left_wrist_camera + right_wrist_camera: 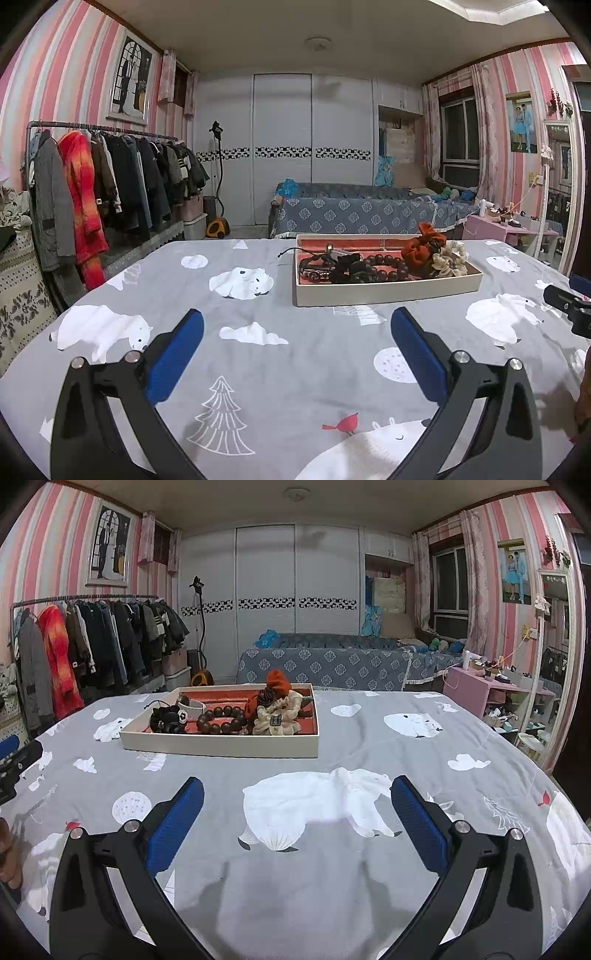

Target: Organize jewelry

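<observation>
Both grippers, left gripper (297,325) and right gripper (297,794), hover with jaws spread wide and empty over the bed (332,886). Every visible piece, bead bracelet (221,720), scrunchies (275,709) and dark bands (317,267), already lies inside the tray (221,747); nothing loose shows on the bedspread, so gathering looks done, though arrangement within may remain.

- Tray (388,293): near wall hid the lower parts of the bracelets (384,267) and scrunchies (419,251).
- Right gripper (569,306): cut off by the left view's right edge.
- Small shelf items (495,668): too small to tell.
</observation>
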Motion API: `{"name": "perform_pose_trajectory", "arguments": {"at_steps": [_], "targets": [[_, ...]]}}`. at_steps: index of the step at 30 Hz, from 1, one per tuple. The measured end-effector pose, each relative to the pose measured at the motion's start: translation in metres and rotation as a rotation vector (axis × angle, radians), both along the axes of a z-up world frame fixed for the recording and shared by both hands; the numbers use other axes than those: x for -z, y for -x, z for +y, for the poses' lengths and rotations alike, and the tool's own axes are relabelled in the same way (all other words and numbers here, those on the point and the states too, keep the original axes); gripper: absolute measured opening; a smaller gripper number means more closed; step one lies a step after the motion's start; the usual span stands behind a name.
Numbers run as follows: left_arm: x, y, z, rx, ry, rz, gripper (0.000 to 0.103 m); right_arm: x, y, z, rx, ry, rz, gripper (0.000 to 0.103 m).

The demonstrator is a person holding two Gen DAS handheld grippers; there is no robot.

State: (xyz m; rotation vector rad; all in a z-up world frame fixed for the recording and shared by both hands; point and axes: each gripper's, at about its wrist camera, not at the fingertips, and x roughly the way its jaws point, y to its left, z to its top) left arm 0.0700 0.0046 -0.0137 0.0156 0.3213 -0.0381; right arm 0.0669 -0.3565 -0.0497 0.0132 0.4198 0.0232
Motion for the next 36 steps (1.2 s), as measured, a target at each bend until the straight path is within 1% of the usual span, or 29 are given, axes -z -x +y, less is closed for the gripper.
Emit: {"name": "perform_pose_trajectory", "arguments": {"at_steps": [5, 11, 16, 21, 36], "targets": [[-0.0002, 0.0006, 0.0002, 0.0, 0.001, -0.001, 0.099, 0.0013, -0.0005, -0.001, 0.003, -0.008, 0.004, 0.099], [-0.0001, 0.0006, 0.0013, -0.001, 0.006, -0.001, 0.099, 0.0, 0.0028, -0.0008, 0.009, -0.005, -0.015, 0.099], [-0.0003, 0.0018, 0.0013, -0.001, 0.009, -0.002, 0.099, 0.0, 0.0037, -0.0027, 0.013, -0.017, -0.015, 0.099], [0.0003, 0.0, 0.0027, -0.004, 0.016, 0.001, 0.099, -0.0003, 0.0044, -0.0015, 0.013, -0.006, -0.012, 0.099], [0.0006, 0.0009, 0.0032, -0.02, 0.01, 0.002, 0.099, -0.0018, 0.003, -0.0034, 0.011, -0.013, -0.002, 0.099]]}}
